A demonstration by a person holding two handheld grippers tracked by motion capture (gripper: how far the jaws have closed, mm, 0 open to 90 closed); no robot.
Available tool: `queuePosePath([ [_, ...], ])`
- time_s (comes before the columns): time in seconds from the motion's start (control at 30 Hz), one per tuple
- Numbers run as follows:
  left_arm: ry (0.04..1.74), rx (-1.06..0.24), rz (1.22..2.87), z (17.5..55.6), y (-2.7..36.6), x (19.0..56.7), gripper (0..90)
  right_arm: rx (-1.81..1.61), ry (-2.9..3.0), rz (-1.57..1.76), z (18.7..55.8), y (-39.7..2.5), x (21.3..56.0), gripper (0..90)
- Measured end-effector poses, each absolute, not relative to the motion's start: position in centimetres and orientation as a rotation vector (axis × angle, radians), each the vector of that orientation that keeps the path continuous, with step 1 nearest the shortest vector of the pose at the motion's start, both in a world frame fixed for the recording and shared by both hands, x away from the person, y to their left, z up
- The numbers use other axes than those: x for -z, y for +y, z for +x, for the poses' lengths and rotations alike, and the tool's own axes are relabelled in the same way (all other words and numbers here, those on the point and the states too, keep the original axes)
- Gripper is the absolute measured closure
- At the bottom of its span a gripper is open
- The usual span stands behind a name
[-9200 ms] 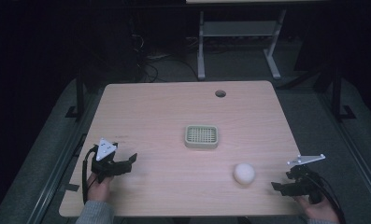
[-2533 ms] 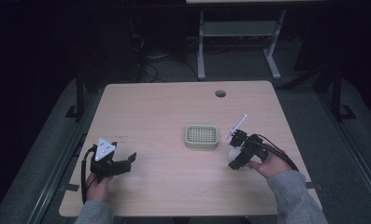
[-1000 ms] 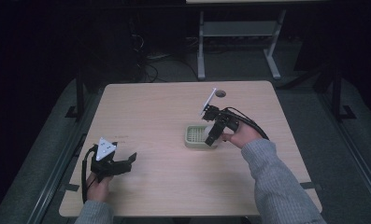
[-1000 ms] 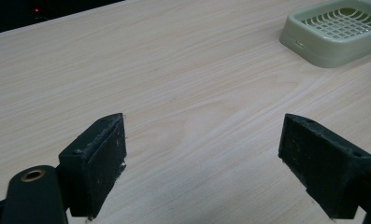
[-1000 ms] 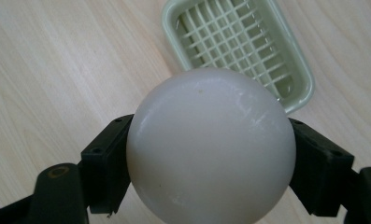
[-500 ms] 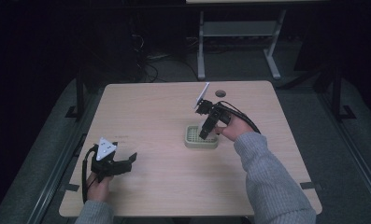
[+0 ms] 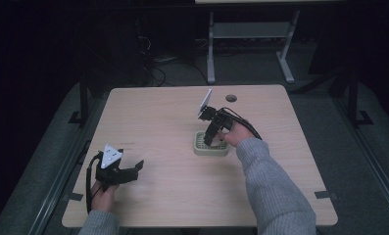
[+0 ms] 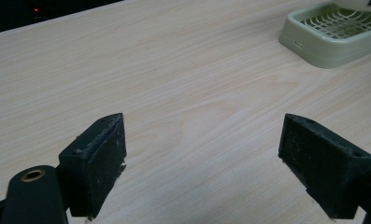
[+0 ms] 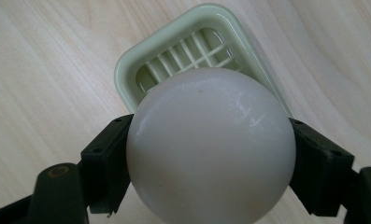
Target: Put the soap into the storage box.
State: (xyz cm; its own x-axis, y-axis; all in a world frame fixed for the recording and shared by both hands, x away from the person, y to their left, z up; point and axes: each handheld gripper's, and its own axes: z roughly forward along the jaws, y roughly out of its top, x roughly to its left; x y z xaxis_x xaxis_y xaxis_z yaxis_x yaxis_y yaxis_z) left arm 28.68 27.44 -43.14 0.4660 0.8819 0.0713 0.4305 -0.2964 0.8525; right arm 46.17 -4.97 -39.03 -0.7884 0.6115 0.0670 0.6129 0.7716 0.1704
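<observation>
High view: the right gripper [image 7: 210, 139] sits just right of centre, tilted down over the tray [image 7: 200, 148], a small pale green dish on the wooden table [image 7: 172, 191]. A grey sleeve [image 7: 275, 196] runs from it to the lower right of the frame. The left gripper [image 7: 133, 169] rests at the lower left, near the table's front edge, well apart from the tray, with its grey plate on top.

Right gripper view: the ball [image 9: 211, 144] takes up the middle and lower part of the frame, white and smooth with a faint sheen. The right gripper [image 9: 211, 163] is closed on it, one black jaw pressed against each side (the jaws stand as far apart as the ball is wide). Behind the ball, toward the top of the frame, the tray [image 9: 127, 70] shows its slotted floor and rounded rim; whether the ball touches the tray I cannot tell.

Left gripper view: the left gripper [image 8: 202, 154] has its jaws spread wide, with bare table between them and nothing held. The tray [image 8: 314, 46] lies in the upper right corner of the frame, its ribbed floor visible.
</observation>
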Motion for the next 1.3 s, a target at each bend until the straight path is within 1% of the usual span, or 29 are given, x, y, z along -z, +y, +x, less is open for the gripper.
queuePosePath([
  [0.63,1.098,-0.709,1.904,28.7,27.5,43.1,14.8,0.192,-2.951,-1.019,47.1,-3.8,41.4,23.3],
  [1.3,1.097,-0.709,1.901,28.6,27.5,43.0,14.8,0.153,-2.962,-0.999,47.2,-3.8,41.9,23.1],
])
